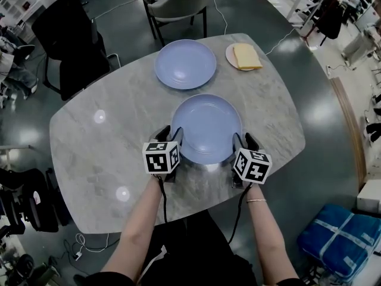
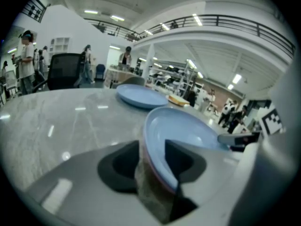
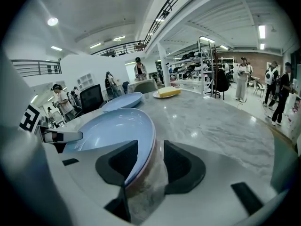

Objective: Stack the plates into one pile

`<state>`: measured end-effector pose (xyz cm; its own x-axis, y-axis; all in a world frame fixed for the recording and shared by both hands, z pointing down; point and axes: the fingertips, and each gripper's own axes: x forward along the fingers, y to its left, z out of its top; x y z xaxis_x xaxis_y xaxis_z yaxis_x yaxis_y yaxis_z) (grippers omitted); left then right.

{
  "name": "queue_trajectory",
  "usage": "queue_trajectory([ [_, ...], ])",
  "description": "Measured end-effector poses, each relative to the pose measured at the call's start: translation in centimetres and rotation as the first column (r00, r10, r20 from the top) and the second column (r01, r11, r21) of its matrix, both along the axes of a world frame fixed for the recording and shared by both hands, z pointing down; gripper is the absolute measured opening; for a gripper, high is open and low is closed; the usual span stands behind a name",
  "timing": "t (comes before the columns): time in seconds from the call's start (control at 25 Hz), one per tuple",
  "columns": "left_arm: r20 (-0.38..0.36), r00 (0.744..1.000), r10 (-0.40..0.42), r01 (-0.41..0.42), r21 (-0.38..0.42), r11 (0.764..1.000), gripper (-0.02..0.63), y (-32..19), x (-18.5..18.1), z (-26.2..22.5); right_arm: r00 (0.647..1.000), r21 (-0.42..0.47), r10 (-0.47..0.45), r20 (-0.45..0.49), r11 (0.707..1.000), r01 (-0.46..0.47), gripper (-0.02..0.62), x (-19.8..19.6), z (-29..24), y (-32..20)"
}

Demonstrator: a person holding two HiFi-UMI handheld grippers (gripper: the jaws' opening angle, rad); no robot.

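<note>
Two blue plates lie apart on the marble table (image 1: 107,136) in the head view: the near plate (image 1: 206,128) is just in front of me and the far plate (image 1: 185,64) is beyond it, with a small plate (image 1: 244,56) carrying something yellow at the far right. Nothing is stacked yet, so I judge the step in hand is the taking of the near plate. The left gripper (image 1: 168,137) stands at its left rim and the right gripper (image 1: 244,143) at its right rim, opposite to each other. In the left gripper view the jaws are wide apart and the plate's rim runs between them, but I see no pad pressing on it; the plate seems to rest on the table. In the right gripper view it is the same: jaws spread, the rim between them, not clamped. The next move, as I judge it, calls for closing both sides evenly on the rim, lifting the plate level, then carrying it forward and lowering it centred on the far plate.
</note>
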<state>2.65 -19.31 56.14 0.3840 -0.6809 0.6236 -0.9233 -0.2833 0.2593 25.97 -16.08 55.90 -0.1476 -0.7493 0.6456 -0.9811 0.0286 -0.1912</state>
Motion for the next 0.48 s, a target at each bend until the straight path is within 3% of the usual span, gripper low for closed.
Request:
queue_trajectory([
  [0.48, -0.029, 1.0, 0.012, -0.013, -0.065, 0.998, 0.166, -0.5, 1.0, 1.7, 0.999, -0.068, -0.034, 0.007, 0.997, 0.035, 0.161, -1.5, 1.8, -0.9],
])
